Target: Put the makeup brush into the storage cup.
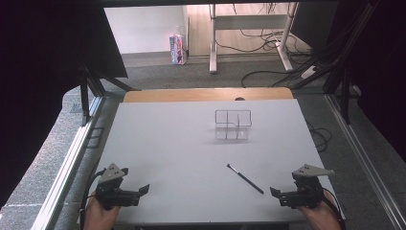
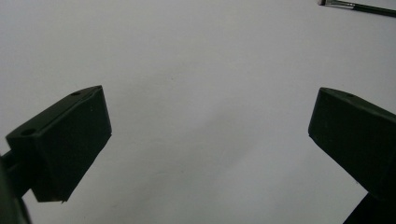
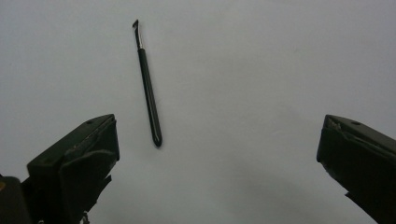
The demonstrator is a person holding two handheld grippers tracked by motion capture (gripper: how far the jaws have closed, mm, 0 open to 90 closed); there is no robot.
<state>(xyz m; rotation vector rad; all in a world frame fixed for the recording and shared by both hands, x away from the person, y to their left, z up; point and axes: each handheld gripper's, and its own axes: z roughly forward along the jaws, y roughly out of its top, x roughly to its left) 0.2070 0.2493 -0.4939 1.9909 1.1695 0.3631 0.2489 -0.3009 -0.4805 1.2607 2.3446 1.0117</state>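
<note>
The white table [image 1: 191,143] is seen with a clear organizer [image 1: 232,125] far back. The left gripper [image 1: 143,190] and right gripper [image 1: 274,192] are held wide open, empty. A thin black brush [image 1: 245,178] is laid flat near the right gripper, untouched.

The bench [image 1: 191,143] is evenly and softly lit from overhead, pale grey with no glare, while dark curtains at both sides swallow the light. Both claw views are dim and grainy, darkening toward the corners. The black jaws up close are soft-edged and cast only faint, diffuse shadows beneath them.
</note>
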